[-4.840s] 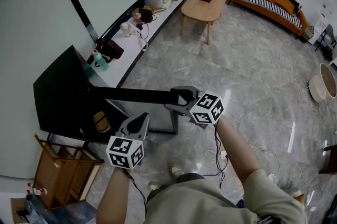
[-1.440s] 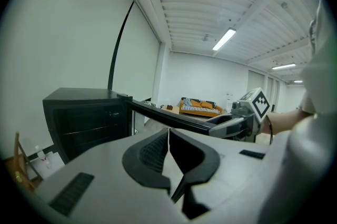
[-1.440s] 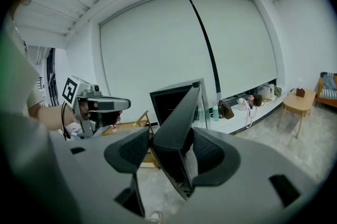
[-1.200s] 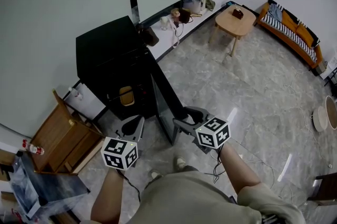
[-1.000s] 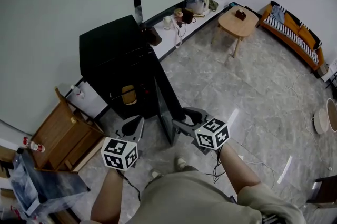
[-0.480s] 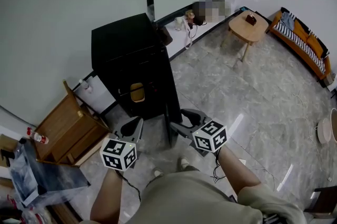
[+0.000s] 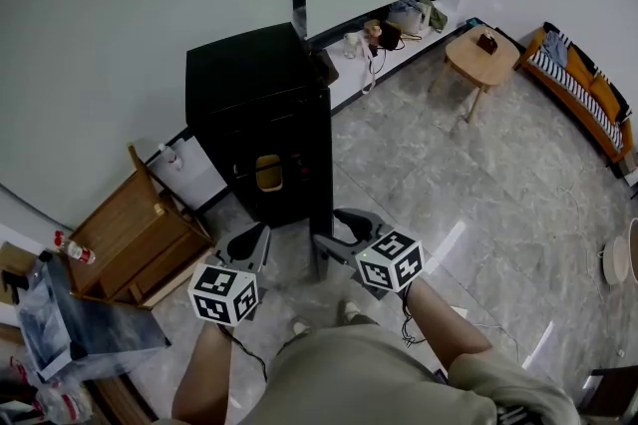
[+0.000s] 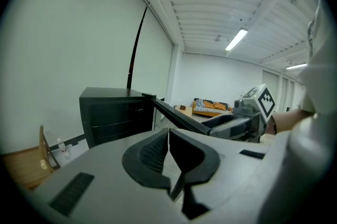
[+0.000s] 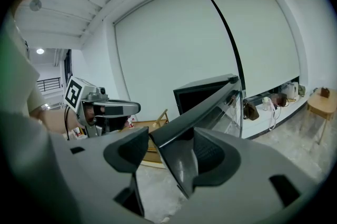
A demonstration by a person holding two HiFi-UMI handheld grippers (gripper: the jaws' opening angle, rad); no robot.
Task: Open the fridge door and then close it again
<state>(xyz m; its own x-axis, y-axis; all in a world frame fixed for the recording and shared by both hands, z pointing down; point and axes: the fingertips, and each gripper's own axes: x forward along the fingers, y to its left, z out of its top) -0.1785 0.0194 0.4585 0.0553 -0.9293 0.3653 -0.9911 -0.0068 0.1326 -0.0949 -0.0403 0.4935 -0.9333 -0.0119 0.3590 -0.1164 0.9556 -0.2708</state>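
A black fridge (image 7: pixel 254 94) stands against the wall with its door (image 7: pixel 321 194) swung out toward me, seen edge-on. My right gripper (image 7: pixel 334 228) is shut on the door's free edge, one jaw on each face. In the right gripper view the door (image 9: pixel 210 104) runs between the right gripper's (image 9: pixel 171 144) jaws back to the fridge (image 9: pixel 202 91). My left gripper (image 7: pixel 254 238) hovers left of the door, shut and empty. In the left gripper view the left gripper's (image 8: pixel 168 133) jaws meet, with the fridge (image 8: pixel 113 118) and right gripper (image 8: pixel 231 123) ahead.
A wooden cabinet (image 7: pixel 130 233) stands left of the fridge, with a clear box (image 7: pixel 70 328) nearer me. A low white ledge (image 7: pixel 384 39) with bags runs along the wall. A wooden coffee table (image 7: pixel 483 54) and an orange sofa (image 7: pixel 588 94) are at the far right.
The door has swung with my right gripper, narrowing its angle to the fridge front. Both grippers have shifted sideways with me; their jaws have not changed.
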